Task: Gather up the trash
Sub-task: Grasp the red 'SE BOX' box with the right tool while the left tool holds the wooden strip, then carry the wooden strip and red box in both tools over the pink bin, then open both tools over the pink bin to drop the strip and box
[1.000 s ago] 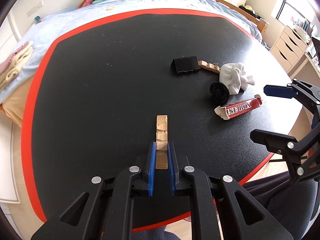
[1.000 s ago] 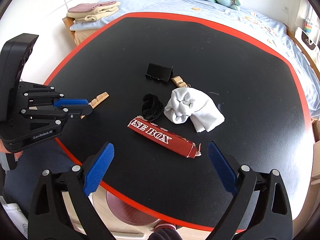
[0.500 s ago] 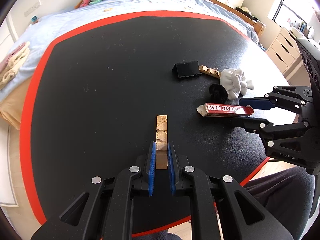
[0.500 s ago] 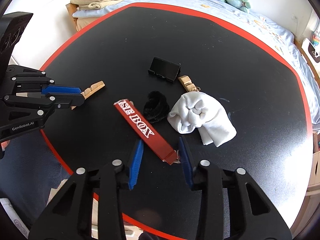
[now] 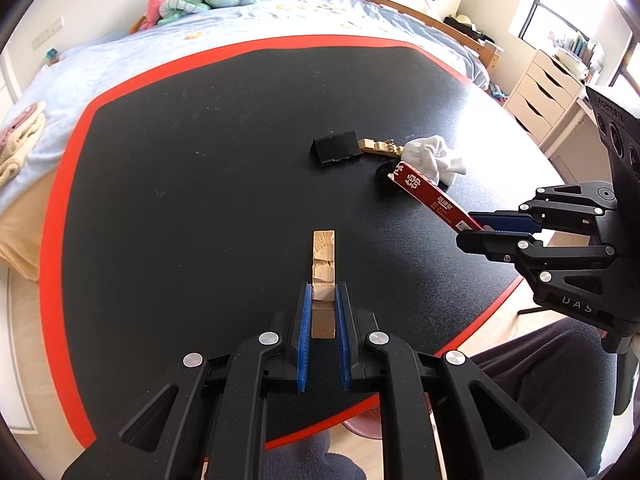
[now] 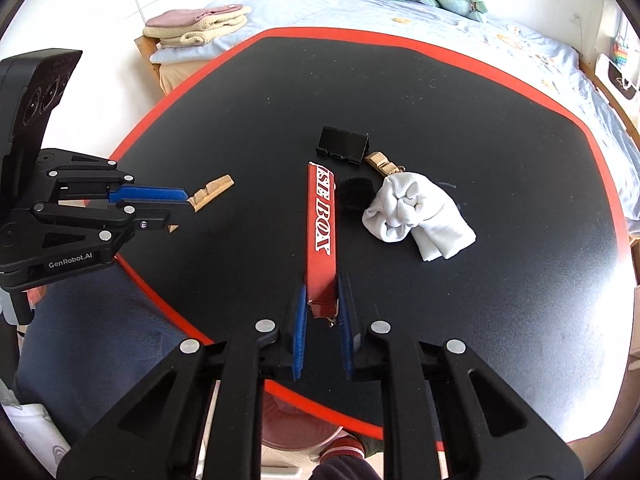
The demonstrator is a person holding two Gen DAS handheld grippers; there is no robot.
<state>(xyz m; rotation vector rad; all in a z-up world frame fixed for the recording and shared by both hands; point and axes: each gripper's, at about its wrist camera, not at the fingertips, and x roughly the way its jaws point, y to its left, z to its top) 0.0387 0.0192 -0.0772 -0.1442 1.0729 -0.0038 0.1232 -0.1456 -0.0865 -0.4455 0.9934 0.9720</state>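
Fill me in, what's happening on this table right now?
A person is clearing trash with two handheld grippers. The left gripper is shut on a wooden piece; the right gripper is shut on one end of a red box. A white cloth, black stand and black fuzzy item lie on the table.

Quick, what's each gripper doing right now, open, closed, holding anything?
Left gripper: closed on the wooden piece.
Right gripper: closed on one end of the red box.
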